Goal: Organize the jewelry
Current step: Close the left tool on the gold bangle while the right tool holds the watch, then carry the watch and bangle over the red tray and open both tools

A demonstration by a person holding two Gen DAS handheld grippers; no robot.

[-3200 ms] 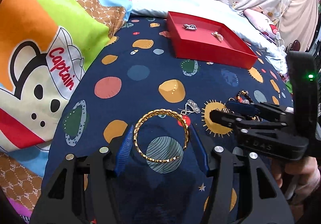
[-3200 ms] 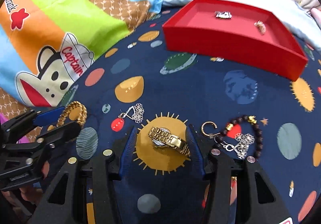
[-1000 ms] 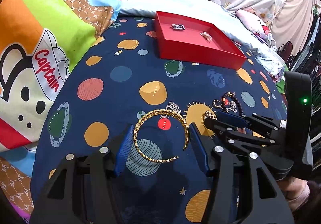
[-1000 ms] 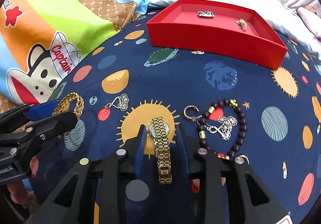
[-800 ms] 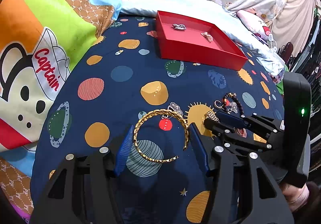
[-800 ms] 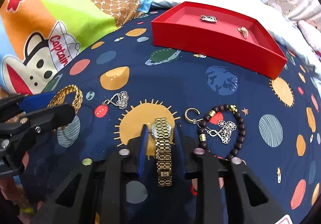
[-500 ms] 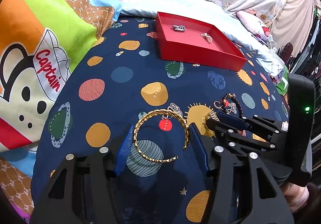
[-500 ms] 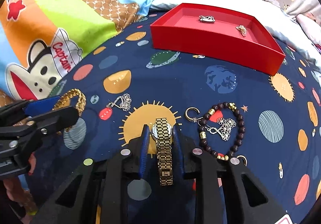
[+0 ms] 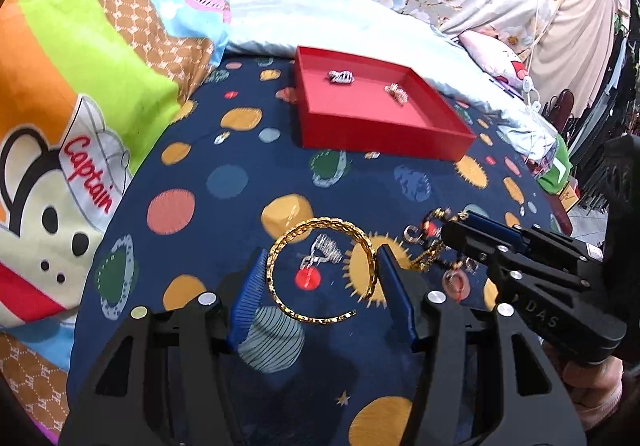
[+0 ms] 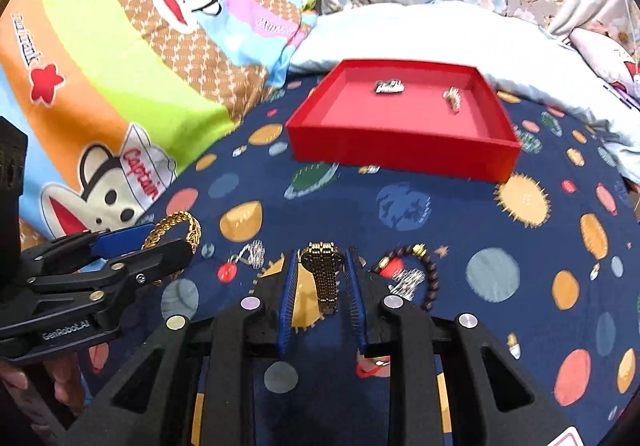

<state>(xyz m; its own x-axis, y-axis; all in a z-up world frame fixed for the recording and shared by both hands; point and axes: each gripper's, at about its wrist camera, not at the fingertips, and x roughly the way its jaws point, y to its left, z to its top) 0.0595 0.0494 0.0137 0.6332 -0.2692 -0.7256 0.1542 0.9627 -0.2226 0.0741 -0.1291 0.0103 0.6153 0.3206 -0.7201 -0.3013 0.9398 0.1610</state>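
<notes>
My left gripper [image 9: 322, 266] is shut on a gold bangle [image 9: 320, 274] and holds it above the navy planet-print cloth [image 9: 240, 206]. My right gripper [image 10: 322, 266] is shut on a gold watch [image 10: 325, 274], lifted off the cloth. The right gripper also shows in the left wrist view [image 9: 472, 236] with the watch hanging from it. The left gripper shows in the right wrist view [image 10: 160, 242] with the bangle [image 10: 176, 230]. A red tray [image 9: 376, 134] [image 10: 400, 150] lies farther ahead and holds two small silver and gold pieces [image 9: 340, 76].
On the cloth lie a silver pendant [image 9: 324, 250] [image 10: 250, 254], a dark bead bracelet [image 10: 424, 270] and a silver chain [image 10: 406, 280]. A colourful cartoon blanket [image 9: 80, 86] rises at left. White bedding [image 10: 420, 30] lies behind the tray.
Both grippers have risen and moved forward toward the tray. The watch has come up off the cloth in the right gripper. The bangle stays in the left gripper.
</notes>
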